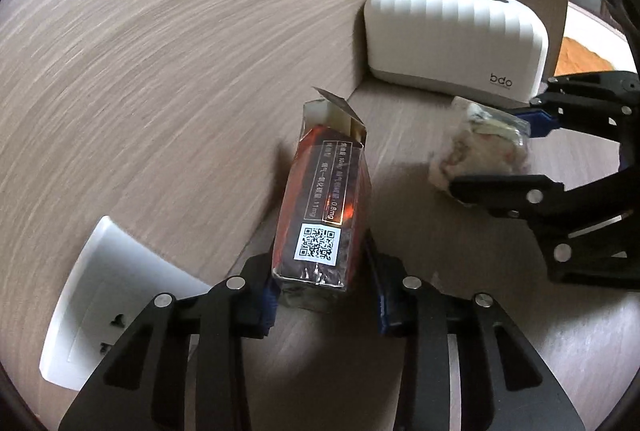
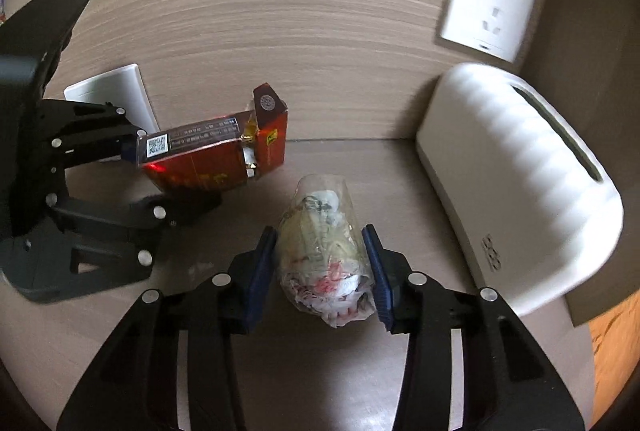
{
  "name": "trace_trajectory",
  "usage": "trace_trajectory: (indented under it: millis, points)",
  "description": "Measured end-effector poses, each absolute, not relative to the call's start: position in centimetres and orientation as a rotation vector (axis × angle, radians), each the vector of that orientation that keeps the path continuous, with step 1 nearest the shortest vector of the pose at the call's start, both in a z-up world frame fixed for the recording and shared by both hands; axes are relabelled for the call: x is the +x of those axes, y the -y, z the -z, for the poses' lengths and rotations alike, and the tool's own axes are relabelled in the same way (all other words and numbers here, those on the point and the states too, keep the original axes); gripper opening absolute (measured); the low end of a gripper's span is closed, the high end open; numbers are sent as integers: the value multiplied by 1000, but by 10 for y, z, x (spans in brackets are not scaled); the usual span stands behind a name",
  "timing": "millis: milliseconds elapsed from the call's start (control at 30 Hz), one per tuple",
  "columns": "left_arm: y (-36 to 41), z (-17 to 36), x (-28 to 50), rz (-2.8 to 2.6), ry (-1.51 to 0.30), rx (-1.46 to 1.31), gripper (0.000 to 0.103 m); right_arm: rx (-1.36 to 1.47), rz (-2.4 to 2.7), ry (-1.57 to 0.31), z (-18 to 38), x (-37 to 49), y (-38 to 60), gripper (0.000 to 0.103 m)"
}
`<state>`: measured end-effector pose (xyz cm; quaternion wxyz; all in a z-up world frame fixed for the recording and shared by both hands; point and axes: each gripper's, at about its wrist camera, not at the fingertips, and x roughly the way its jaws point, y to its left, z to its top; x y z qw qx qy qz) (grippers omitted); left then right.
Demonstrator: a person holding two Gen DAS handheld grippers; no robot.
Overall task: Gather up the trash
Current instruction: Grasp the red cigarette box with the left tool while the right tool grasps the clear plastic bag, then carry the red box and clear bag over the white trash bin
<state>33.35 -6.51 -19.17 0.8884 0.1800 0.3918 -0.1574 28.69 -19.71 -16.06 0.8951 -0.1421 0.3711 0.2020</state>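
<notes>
pack: the red cigarette pack [image 1: 320,207] sits between the fingers of the left gripper [image 1: 320,279], held by its bottom end, flip lid open at the far end. In the right wrist view it is lifted off the table [image 2: 360,371], tilted, left of the cup.
left gripper: closed on the pack's lower sides, blue pads against the cardboard.
pack handling: judged light and fairly stiff, but the film wrap looks slick and thin card can crush; the flat sides near the base look the best place to hold, not the loose lid.
pack contents: foil liner shows at the open mouth; whether anything is inside cannot be told.
cup: a clear plastic cup [image 2: 324,251] stuffed with crumpled wrappers lies between the fingers of the right gripper [image 2: 324,271], mouth toward the camera, base pointing far.
right gripper: pressed onto the cup's sides near the rim; whether the cup rests on the table cannot be told.
cup handling: judged very light, thin-walled and easy to buckle; a gentle squeeze around the middle seems safest, mouth kept up so the paper stays in.
tissue box: white ribbed box [image 2: 520,183] stands far right, against the wall, near the cup; slot on top, contents hidden.
bin: none in view.
</notes>
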Motion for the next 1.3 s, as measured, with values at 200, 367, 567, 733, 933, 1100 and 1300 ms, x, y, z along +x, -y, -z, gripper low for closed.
trace_trajectory:
  millis: [200,367,567,733,933,1100,1300]
  points:
    - [68,175,306,360,-798,335,35,-247,-394,-743,145,270,205,45]
    - [78,159,279,383,-777,322,35,-224,-375,-724,129,251,216,45]
    - [100,133,233,422,-735,332,35,-201,-341,-671,99,208,237,45]
    - [135,104,187,486,-694,365,35,-192,-298,-626,80,165,262,45]
    - [195,91,148,597,-642,427,35,-237,-222,-601,64,104,310,45]
    - [247,97,109,699,-643,465,35,-224,-144,-631,69,51,355,45]
    - [319,130,64,818,-678,533,35,-169,-64,-717,96,-7,416,45]
